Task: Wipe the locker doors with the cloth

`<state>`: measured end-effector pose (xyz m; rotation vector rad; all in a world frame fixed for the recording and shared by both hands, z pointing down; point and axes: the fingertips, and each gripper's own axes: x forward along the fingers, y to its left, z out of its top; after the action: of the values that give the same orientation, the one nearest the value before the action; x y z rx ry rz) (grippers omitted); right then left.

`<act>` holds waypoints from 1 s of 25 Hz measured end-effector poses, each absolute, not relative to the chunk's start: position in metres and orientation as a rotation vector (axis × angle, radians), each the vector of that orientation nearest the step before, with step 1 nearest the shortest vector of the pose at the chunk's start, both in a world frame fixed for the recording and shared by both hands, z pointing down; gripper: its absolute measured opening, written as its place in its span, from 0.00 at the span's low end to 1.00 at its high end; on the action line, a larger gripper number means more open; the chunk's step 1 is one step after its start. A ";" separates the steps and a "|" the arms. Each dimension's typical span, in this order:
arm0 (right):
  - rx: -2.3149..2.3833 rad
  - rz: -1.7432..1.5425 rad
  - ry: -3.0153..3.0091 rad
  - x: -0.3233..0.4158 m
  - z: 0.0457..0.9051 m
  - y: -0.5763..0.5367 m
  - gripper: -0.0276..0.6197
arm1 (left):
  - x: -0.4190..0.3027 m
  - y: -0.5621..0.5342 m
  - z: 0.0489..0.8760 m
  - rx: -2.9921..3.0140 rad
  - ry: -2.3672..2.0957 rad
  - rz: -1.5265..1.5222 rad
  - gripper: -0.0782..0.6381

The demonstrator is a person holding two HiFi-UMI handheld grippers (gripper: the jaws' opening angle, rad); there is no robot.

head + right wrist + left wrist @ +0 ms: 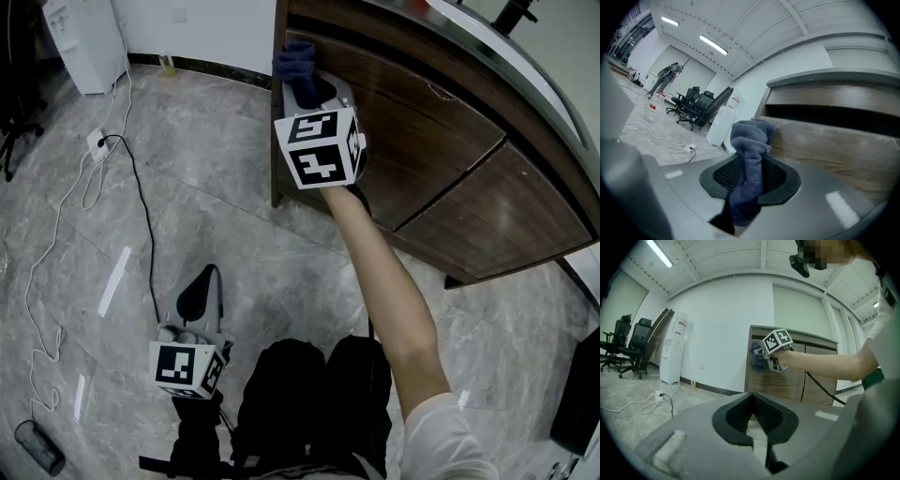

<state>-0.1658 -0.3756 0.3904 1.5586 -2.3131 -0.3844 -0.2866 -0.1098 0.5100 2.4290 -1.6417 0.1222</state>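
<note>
Cloth (749,140): dark blue terry, soft and thick, bunched into one twisted roll. It is held in the right tongs (307,92), and its free end is at the upper left corner of the locker front.
Right tongs: clenched on the cloth, with the ribbed black pads pressing the roll from both sides. The arm is stretched out to the lockers.
Left tongs (752,401): closed, with nothing between the pads. They are held low over the floor (234,216), well apart from the lockers, at 7 o'clock in the head view.
Key relation: the long axis of the roll runs along the tongs and out past the tips, toward 12 o'clock in the right gripper view. Its end seems to touch the first locker door (412,122), close to the outer edge of this door. From there nearly the whole door face lies toward 3 o'clock in that view, and toward 4 o'clock in the head view.
Nearer hand: the right one, by far. I judge that the wiping belongs to it alone.
Doors: flat dark brown panels with wood grain, smooth and a little shiny. I can see no handles. A thin seam parts the first door from the second door (511,211).
Top: a pale grey surface (834,77) above the doors, with a dark gap under it.
Next move, as I judge it: a sideways stroke toward 3 o'clock with the cloth pressed on the wood. The soft roll should give, but the hard pads should stay off the door.
</note>
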 end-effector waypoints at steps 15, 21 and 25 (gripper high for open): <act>1.480 -0.214 -2.276 -0.169 0.521 -0.374 0.21 | -0.293 -0.108 0.522 2.398 -1.647 0.145 0.11; 1.427 -0.135 -2.255 -0.171 0.569 -0.373 0.21 | -0.295 -0.109 0.527 2.388 -1.647 0.153 0.11; 1.387 -0.094 -2.229 -0.172 0.598 -0.372 0.21 | -0.299 -0.109 0.531 2.376 -1.653 0.163 0.11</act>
<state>-0.1720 -0.3724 0.5978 1.3870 -2.2285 -0.0942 -0.2987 -0.1091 0.5311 2.3762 -1.6530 0.1633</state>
